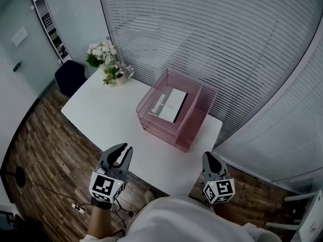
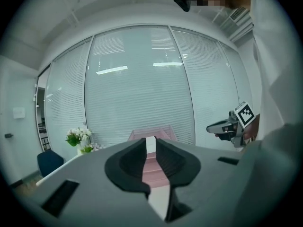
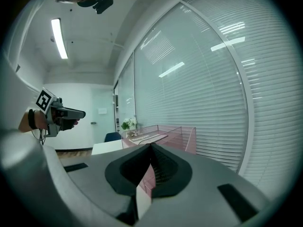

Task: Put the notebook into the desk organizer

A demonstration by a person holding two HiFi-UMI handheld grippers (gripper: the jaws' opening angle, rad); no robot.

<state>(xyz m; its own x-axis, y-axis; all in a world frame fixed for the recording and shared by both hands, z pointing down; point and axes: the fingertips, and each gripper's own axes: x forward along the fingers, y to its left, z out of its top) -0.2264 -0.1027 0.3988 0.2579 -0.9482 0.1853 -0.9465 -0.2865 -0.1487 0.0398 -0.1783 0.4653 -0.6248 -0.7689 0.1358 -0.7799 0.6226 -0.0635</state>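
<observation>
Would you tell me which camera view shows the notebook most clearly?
The head view: the notebook lies flat in the pink desk organizer, its cover fully visible. The right gripper view shows it small and nearly edge-on. The left gripper view does not clearly show it.

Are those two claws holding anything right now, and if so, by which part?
Nothing is held. The left gripper and right gripper both have empty jaws; the notebook lies untouched in the top of the pink desk organizer.

an office: glass walls (image 1: 282,135) with blinds (image 1: 212,44) rise beyond the white table (image 1: 101,112) ahead of the left gripper (image 1: 123,150) and right gripper (image 1: 209,159). a blue chair (image 1: 69,77) and flowers (image 1: 102,52) stand farther off, to the left gripper's left.
</observation>
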